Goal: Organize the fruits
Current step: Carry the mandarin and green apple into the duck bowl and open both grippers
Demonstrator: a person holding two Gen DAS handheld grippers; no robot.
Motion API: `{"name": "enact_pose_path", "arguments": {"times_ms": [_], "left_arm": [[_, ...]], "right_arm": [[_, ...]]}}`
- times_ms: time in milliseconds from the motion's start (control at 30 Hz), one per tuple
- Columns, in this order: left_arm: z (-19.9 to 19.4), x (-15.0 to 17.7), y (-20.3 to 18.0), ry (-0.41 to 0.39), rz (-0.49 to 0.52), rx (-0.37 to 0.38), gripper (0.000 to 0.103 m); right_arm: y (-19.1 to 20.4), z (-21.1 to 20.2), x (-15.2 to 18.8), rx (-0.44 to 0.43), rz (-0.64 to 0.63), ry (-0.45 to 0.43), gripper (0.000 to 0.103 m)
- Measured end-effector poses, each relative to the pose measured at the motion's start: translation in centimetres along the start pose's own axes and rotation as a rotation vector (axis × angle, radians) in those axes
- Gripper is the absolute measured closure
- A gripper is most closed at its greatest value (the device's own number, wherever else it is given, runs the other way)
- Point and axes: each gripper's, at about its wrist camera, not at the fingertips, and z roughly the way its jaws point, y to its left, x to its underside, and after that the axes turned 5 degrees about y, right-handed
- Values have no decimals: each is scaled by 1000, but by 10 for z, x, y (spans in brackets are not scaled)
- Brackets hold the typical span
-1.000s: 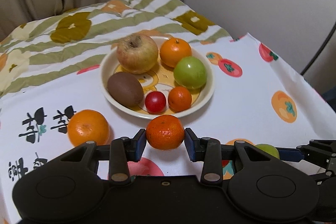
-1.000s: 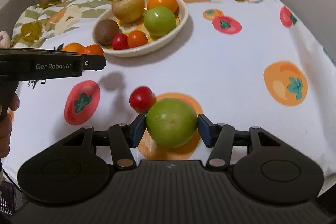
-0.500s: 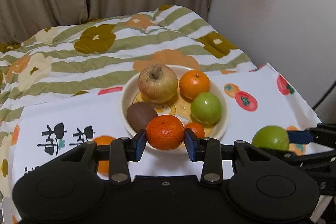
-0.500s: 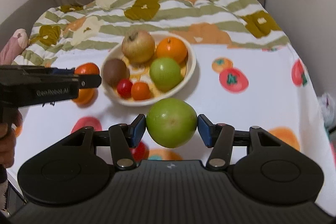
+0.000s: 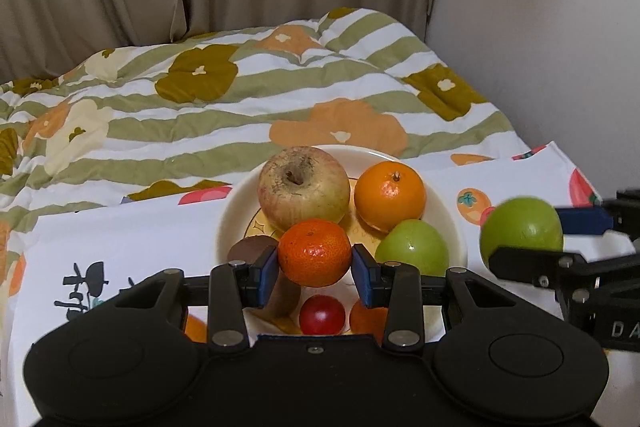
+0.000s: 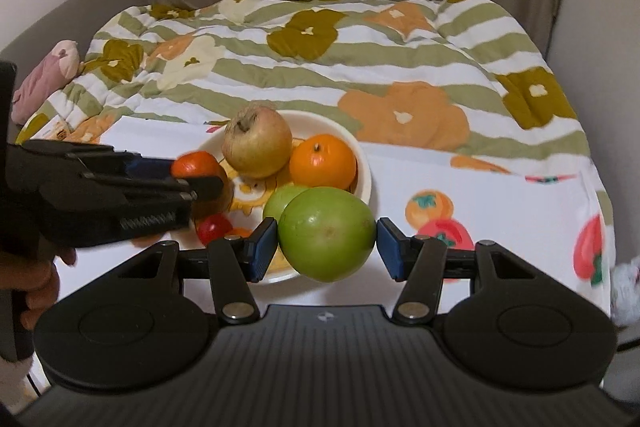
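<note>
My left gripper (image 5: 315,269) is shut on a tangerine (image 5: 315,252) and holds it above the near side of the cream bowl (image 5: 232,215). My right gripper (image 6: 327,243) is shut on a green apple (image 6: 326,233), held in the air at the bowl's right rim (image 6: 362,171). The bowl holds a large russet apple (image 5: 303,189), an orange (image 5: 389,195), a green apple (image 5: 412,249), a kiwi (image 5: 250,249), a red cherry tomato (image 5: 322,315) and a small tangerine (image 5: 366,317). The held green apple also shows in the left wrist view (image 5: 522,233).
The bowl sits on a white fruit-print cloth (image 6: 500,199) over a striped flower quilt (image 6: 320,59). Another orange (image 5: 195,327) lies on the cloth, mostly hidden behind my left gripper. Curtains and a wall stand behind; a pink soft toy (image 6: 44,79) lies at far left.
Both grippers have lifted their fruit off the cloth and carried it up and forward to the bowl. The right gripper's apple has come level with the bowl's right side.
</note>
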Motion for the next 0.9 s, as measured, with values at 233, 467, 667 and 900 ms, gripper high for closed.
{"name": "enact_pose_path", "arguments": {"times_ms": [233, 467, 667, 900], "left_arm": [[20, 5, -14, 49, 54, -44, 60], [22, 10, -20, 51, 93, -74, 31], [7, 10, -11, 2, 53, -90, 14], [-12, 22, 5, 0, -9, -125, 12]], "right_arm": [[-7, 17, -17, -36, -39, -2, 34], [-7, 30, -28, -73, -58, 7, 34], [-2, 38, -36, -96, -80, 12, 34], [14, 47, -45, -131, -123, 21, 34]]}}
